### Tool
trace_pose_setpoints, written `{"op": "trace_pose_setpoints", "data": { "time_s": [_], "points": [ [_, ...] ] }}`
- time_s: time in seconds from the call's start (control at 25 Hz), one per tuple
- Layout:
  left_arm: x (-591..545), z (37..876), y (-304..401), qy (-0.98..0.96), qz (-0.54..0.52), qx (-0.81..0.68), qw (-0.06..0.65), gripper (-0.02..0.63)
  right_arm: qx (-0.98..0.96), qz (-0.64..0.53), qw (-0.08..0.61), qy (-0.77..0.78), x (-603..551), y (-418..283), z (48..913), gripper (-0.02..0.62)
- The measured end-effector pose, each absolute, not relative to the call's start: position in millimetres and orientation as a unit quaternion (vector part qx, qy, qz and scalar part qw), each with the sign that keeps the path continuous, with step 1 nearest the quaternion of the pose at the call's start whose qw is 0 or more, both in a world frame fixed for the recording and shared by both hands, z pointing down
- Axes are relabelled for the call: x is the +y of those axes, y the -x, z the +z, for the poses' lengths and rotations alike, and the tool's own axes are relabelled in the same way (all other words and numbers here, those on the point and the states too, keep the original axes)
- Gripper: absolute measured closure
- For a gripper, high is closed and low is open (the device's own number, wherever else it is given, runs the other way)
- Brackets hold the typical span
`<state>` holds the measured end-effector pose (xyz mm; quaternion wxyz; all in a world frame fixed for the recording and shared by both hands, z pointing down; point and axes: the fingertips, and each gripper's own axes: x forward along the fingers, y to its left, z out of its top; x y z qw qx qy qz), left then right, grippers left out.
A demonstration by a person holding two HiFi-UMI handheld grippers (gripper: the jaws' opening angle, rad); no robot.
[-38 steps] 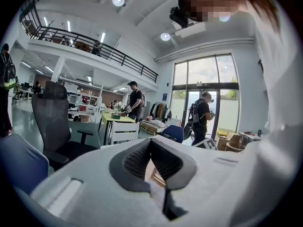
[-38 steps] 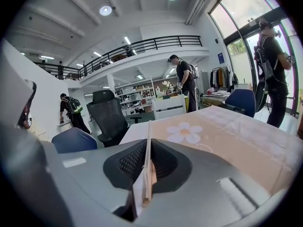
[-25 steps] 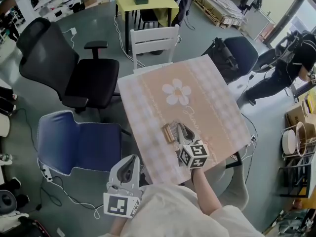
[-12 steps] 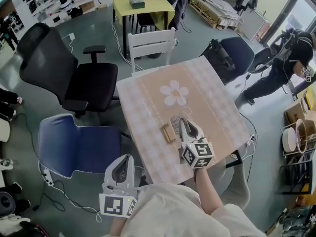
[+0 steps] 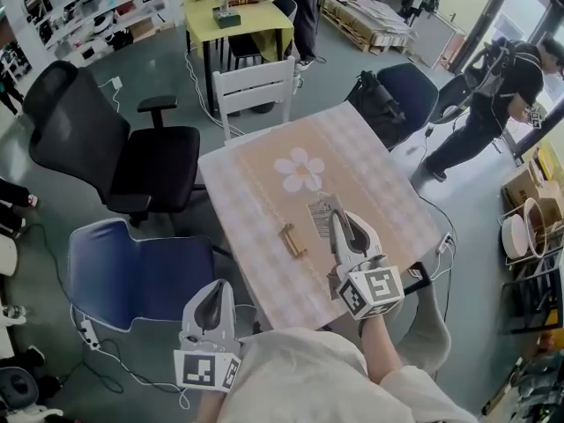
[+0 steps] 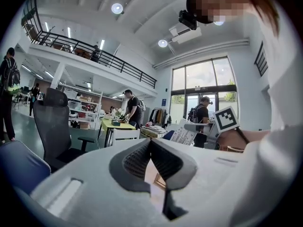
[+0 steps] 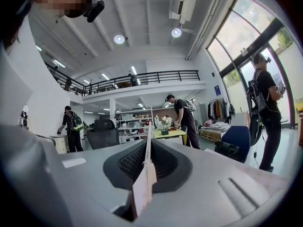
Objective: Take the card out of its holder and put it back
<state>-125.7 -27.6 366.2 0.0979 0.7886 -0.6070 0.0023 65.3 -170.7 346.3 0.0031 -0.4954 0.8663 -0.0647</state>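
Now, head view: the right gripper [image 5: 340,218] holds the card [image 5: 319,211] over the table [image 5: 251,192], apart from the tan holder [image 5: 289,240]; the left gripper [image 5: 214,294] hangs beside the table's near edge. Left gripper view: jaws together, empty. Right gripper view: jaws clamped on the card, edge-on.

Bright daylight and ceiling lamps — sharp, fisheye-warped, dark-cornered gripper views.
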Motion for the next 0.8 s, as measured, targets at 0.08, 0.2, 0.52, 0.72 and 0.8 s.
{"op": "trace_pose_setpoints", "data": {
  "time_s": [0.08, 0.2, 0.52, 0.72, 0.8],
  "points": [
    [-28, 363, 124, -0.792, -0.003, -0.602, 0.097, 0.606, 0.866, -0.049, 0.013, 0.497, -163, -68, 327, 0.577],
    [-27, 358, 118, -0.801, -0.011, -0.592, 0.093, 0.606, 0.864, -0.037, 0.032, 0.501, -151, -76, 304, 0.577],
    [-26, 356, 106, -0.815, -0.013, -0.572, 0.091, 0.606, 0.860, -0.005, 0.051, 0.508, -110, -96, 276, 0.577],
    [-23, 358, 99, -0.820, -0.012, -0.565, 0.091, 0.606, 0.853, 0.002, 0.040, 0.521, -92, -107, 284, 0.577],
    [-21, 359, 97, -0.822, -0.012, -0.562, 0.092, 0.606, 0.851, -0.010, 0.033, 0.523, -84, -109, 294, 0.577]
  ]
}}
